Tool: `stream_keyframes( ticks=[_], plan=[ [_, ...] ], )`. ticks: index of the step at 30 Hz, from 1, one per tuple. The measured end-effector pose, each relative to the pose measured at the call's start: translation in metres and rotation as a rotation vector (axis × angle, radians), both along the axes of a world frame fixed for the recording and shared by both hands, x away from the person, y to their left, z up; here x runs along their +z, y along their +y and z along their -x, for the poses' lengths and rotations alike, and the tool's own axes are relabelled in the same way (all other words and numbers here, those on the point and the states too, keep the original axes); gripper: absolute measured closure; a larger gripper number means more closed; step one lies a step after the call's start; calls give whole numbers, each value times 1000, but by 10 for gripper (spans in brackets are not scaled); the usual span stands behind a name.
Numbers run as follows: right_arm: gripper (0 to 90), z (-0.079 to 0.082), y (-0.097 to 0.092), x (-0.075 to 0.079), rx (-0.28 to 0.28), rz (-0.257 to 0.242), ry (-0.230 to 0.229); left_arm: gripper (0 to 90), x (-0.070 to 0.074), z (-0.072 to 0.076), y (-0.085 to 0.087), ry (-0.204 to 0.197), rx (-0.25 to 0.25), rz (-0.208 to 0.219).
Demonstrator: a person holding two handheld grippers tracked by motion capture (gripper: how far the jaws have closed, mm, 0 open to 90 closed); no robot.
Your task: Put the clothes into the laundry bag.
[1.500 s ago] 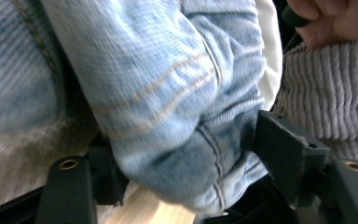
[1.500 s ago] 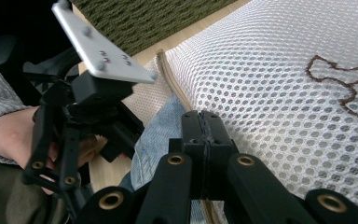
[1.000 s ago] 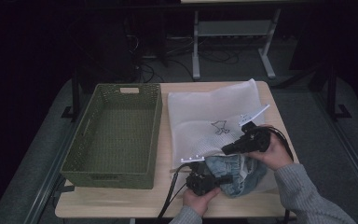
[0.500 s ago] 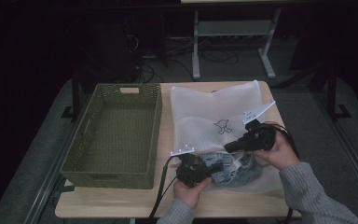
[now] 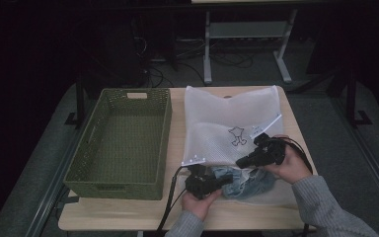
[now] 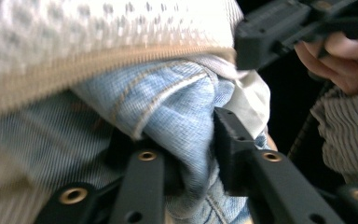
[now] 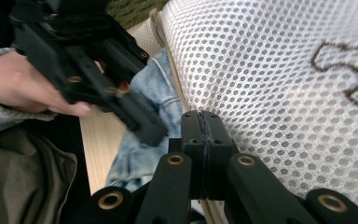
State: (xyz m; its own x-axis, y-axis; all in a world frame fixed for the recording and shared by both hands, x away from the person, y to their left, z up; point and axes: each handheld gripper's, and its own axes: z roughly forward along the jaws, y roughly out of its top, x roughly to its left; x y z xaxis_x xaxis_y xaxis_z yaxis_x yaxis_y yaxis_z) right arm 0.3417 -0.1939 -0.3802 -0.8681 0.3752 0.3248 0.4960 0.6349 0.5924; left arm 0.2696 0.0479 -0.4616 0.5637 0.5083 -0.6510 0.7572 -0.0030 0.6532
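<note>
Jeans [image 5: 242, 180] lie half inside the mesh bag [image 5: 232, 123] at the near table edge. My left gripper [image 6: 193, 154], jaws just opening, loosely straddles denim; right gripper [image 7: 204, 140] pinches the bag's edge. I should push deeper.

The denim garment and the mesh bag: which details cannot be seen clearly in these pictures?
- Denim garment: in the high view, the white mesh bag covers part of it, so its type is unclear.
- Left gripper: its view shows denim between the jaws, but the fabric hides whether the pads press it.
- Right gripper: the jaws are shut together at the bag's zipper edge; whether mesh is pinched is hidden.
- Bag's drawing: too small in the high view.
</note>
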Motion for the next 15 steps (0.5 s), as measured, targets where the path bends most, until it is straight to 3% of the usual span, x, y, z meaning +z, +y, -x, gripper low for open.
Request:
stream_keyframes(
  ticks=[3, 7, 9, 11, 13, 15],
  plan=[
    [890, -1, 1, -4, 3, -2, 6, 537, -3, 8, 7, 16, -5, -15],
    [888, -3, 2, -2, 1, -3, 0, 369, -8, 16, 14, 101, -42, 27],
    [887, -3, 2, -1, 0, -3, -1, 345, -11, 21, 11, 119, -55, 20],
    [887, -3, 3, 0, 0, -3, -4, 397, -13, 23, 6, 107, -67, -17],
    [887, -2, 4, 0, 0, -5, -7, 560, -17, 21, 1, 108, -83, -11],
    [889, -1, 4, 0, 1, -8, -12, 684, -18, 17, -3, 82, -75, -4]
  ],
)
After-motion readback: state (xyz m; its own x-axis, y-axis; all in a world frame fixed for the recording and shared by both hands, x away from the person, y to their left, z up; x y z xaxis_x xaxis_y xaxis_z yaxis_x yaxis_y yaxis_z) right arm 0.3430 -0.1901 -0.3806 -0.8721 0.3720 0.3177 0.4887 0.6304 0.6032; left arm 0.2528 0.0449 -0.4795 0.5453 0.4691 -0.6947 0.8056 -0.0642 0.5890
